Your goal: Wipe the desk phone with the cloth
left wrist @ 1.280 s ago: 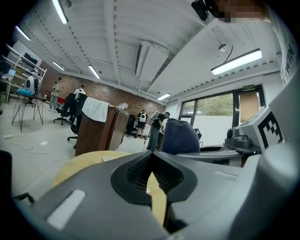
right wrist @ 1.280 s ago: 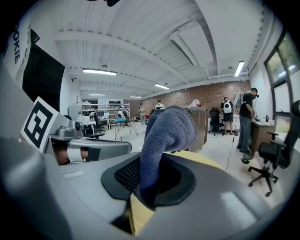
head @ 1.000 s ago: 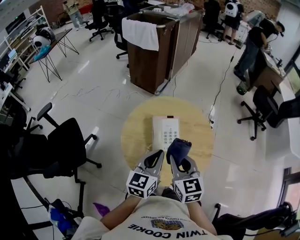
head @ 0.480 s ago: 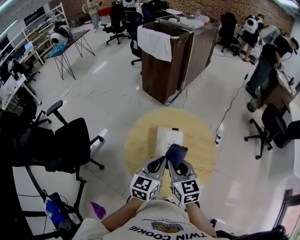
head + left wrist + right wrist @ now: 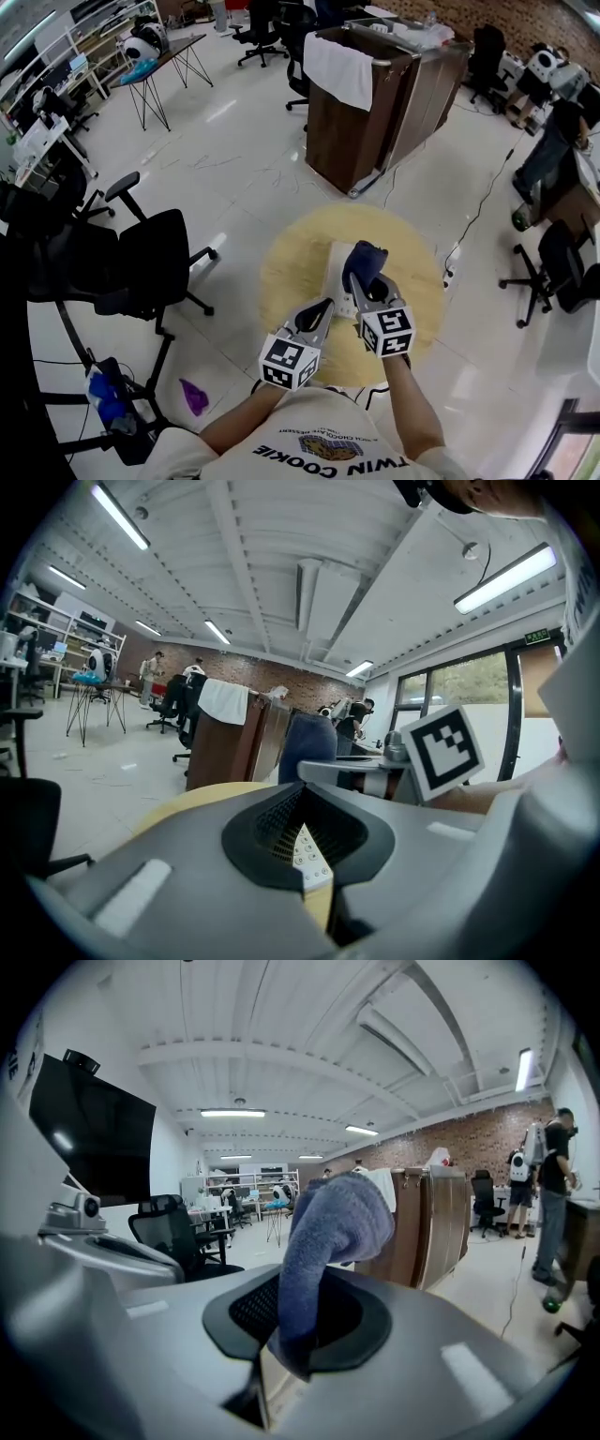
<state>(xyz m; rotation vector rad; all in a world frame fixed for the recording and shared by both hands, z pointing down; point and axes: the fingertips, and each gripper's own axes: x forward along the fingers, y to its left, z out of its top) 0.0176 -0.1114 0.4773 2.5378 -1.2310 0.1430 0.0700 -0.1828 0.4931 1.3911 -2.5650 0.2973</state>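
Note:
A white desk phone lies on the round wooden table. My right gripper is shut on a dark blue cloth, which hangs over the phone's right part and hides much of it. In the right gripper view the cloth rises out of the shut right gripper. My left gripper is shut and holds nothing, just near and left of the phone. In the left gripper view the phone's keypad shows past the left gripper, with the cloth beyond.
A black office chair stands left of the table. A brown cabinet with a white towel over its edge is behind. A cable runs along the floor at the right, near another chair.
My right gripper has moved forward with the cloth, from the phone's near end to over its body. The left gripper stays at the near left. The head view has shifted.

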